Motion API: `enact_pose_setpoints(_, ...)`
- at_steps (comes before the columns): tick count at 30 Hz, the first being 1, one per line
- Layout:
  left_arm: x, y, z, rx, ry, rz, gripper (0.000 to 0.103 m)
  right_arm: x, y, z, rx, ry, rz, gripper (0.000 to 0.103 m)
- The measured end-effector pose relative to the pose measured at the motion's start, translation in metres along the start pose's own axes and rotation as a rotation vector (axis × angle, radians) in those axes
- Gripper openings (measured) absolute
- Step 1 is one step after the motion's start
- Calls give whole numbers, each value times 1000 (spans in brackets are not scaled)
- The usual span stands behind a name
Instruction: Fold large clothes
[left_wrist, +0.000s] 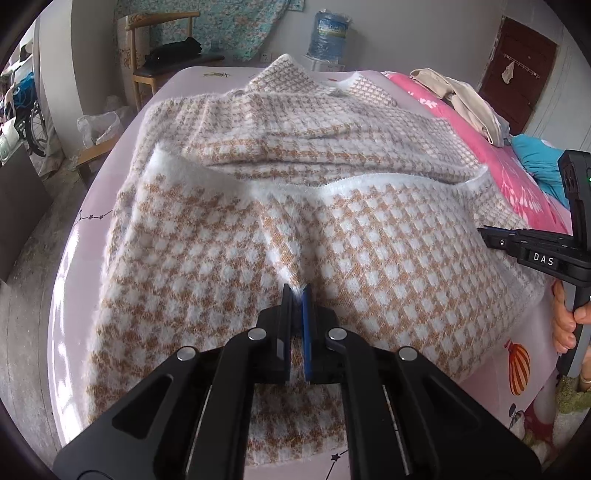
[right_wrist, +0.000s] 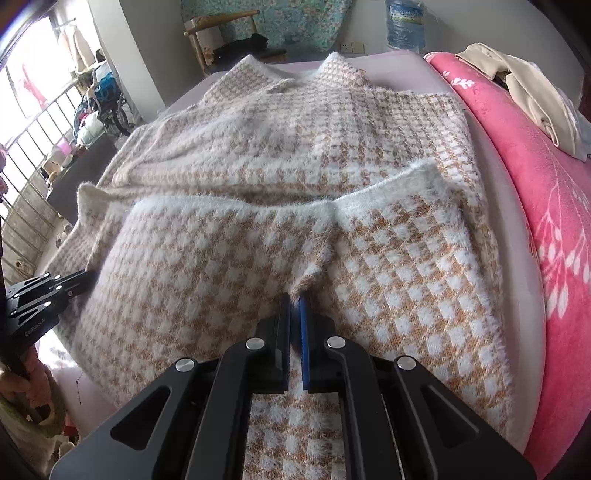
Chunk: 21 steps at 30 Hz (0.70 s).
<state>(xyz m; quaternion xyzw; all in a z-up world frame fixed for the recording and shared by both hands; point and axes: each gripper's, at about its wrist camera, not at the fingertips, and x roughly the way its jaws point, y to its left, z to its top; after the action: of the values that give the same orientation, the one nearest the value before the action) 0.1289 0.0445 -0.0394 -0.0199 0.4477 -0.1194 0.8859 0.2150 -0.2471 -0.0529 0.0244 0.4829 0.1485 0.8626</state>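
A large fuzzy sweater (left_wrist: 369, 229) in a tan and white check lies on the bed, its lower part folded up over the body, with the white hem band (left_wrist: 354, 184) running across the middle. My left gripper (left_wrist: 296, 291) is shut on a pinched ridge of the sweater's near fold. My right gripper (right_wrist: 294, 299) is shut on the same sweater (right_wrist: 406, 258) further right, where the hem band (right_wrist: 388, 188) shows ahead. Each gripper shows in the other's view: the right one at the right edge (left_wrist: 517, 240), the left one at the left edge (right_wrist: 77, 280).
The bed has a pale lilac sheet (left_wrist: 74, 258) and a pink blanket (right_wrist: 554, 221) along the right side with beige clothes (right_wrist: 535, 96) on it. A wooden chair (left_wrist: 162, 55) and a water bottle (left_wrist: 328, 37) stand beyond the bed. The floor drops off at left.
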Motion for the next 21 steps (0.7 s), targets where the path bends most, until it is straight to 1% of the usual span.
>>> enact_pose_setpoints(4, -3, -1, -3, 6, -7, -2, 5, 0, -2, -2, 1, -13, 17, 5)
enact_pose_setpoints(7, -10, 6, 2, -17, -4, -36, 13, -10, -1, -2, -9, -21, 15, 6)
enact_pose_setpoints(8, -16, 10, 5, -29, -26, -40, 22, -18, -2, -1, -10, -41, 21, 9)
enact_pose_setpoints(9, -24, 15, 8, -38, -64, -48, 30, -27, -4, 0, -9, -69, 28, 16)
enact_pose_setpoints(11, -36, 24, 17, -50, -128, -36, 38, -38, -11, 5, 2, -114, 16, 29)
enact_pose_setpoints(13, -34, 35, 31, -54, -141, -8, 38, -38, -23, 14, 23, -132, -21, 30)
enact_pose_setpoints(15, -22, 48, 43, -65, -131, 8, 38, -30, -38, 25, 65, -133, -11, 30)
enact_pose_setpoints(16, -11, 58, 47, -89, -108, 26, 38, -23, -46, 29, 87, -125, -19, 30)
enact_pose_setpoints(17, 1, 69, 50, -126, -68, 51, 38, -14, -53, 32, 104, -106, -64, 30)
enact_pose_setpoints(18, 14, 82, 49, -170, -18, 71, 29, -4, -61, 34, 122, -76, -98, 26)
enact_pose_setpoints(19, 15, 91, 47, -203, -39, 60, 20, 4, -69, 33, 151, -49, -91, 20)
enact_pose_setpoints(20, 14, 97, 46, -228, -35, 46, 16, 5, -76, 32, 181, -53, -72, 14)
enact_pose_setpoints(21, 12, 100, 44, -239, -34, 38, 15, 5, -77, 31, 190, -54, -61, 14)
